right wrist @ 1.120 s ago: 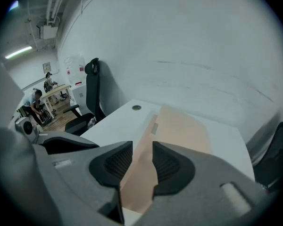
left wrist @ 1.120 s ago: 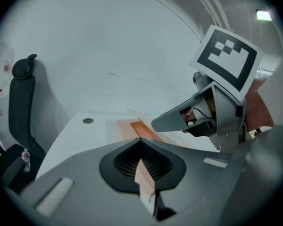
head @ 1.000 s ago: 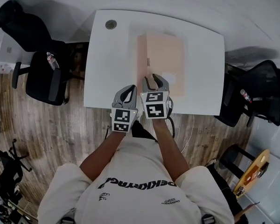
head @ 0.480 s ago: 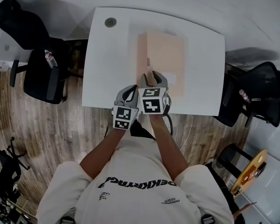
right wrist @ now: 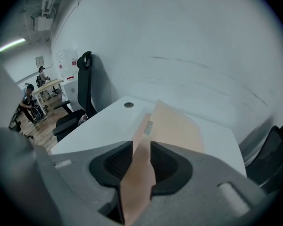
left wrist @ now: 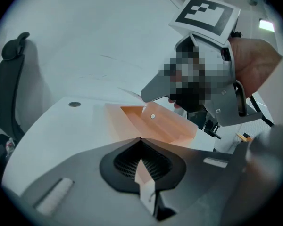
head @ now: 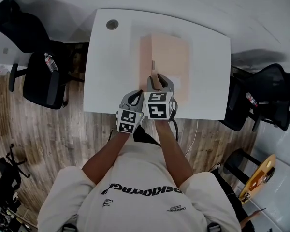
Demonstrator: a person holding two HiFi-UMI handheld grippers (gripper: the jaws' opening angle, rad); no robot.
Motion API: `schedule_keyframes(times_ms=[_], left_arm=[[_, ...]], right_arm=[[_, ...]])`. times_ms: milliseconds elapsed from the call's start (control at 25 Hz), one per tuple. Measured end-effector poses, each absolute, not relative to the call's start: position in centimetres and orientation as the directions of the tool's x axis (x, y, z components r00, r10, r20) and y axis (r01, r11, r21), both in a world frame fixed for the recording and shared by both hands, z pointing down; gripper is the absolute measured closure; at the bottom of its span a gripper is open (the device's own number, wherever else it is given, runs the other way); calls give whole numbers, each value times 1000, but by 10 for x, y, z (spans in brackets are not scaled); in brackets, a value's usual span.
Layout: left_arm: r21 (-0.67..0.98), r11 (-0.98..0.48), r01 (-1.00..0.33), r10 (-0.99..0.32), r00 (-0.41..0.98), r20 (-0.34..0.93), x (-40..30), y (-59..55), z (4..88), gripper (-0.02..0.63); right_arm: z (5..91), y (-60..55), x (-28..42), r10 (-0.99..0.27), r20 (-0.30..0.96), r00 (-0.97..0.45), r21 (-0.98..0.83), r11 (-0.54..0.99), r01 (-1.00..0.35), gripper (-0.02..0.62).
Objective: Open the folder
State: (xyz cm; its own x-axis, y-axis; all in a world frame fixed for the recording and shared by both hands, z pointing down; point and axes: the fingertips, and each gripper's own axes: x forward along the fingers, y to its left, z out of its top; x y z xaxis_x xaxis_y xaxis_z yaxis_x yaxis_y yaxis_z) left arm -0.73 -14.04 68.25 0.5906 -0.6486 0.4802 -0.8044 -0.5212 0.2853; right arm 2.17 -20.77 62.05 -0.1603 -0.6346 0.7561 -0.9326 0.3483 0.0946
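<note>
the peach folder (head: 170, 57) is lying flat on the white counter (head: 111, 66). its long axis is running straight away from the person, and its near short edge is sitting close to the counter's near rim. both grippers are working at that near edge, side by side and nearly touching, so the whole folder is stretching forward from them.

the right gripper (right wrist: 140, 147) is pinching the cover (left wrist: 166, 128), which is passing edge-on between its pressed jaws and rising off the leaf below. the left gripper (left wrist: 140, 142), just beside it toward the bare left part of the counter, is also pressed together. it is nipping a thin peach sheet edge, which i am taking to be the folder's lower leaf at the near left corner.

the cover is lifting along the left long side, with a small round stud (left wrist: 153, 117) showing on its raised face. so the fold is probably lying along the right long edge. if so, the coming move is turning on that line: the right gripper, the one on the cover, would be swinging it up and over to the right while the left one is pinning the lower leaf.

the gap is showing only shaded peach inside, and i cannot tell whether any papers are lying in it.
</note>
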Motion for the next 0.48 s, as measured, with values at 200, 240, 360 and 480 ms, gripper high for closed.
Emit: schedule_keyframes(times_ms=[200, 240, 360, 480], left_arm=[[277, -536, -797, -630, 597, 497, 1, -139, 688, 615], [277, -538, -796, -627, 598, 500, 2, -139, 689, 615], [278, -543, -792, -617, 601, 507, 3, -139, 693, 615], [271, -546, -793, -607, 597, 525, 5, -138, 699, 615]], right_arm=[[611, -208, 29, -649, 743, -165, 85, 336, -938, 494], [608, -208, 30, -652, 740, -165, 84, 333, -939, 497], [603, -209, 33, -663, 731, -165, 82, 325, -942, 514], [596, -209, 37, -673, 720, -172, 74, 321, -944, 531]])
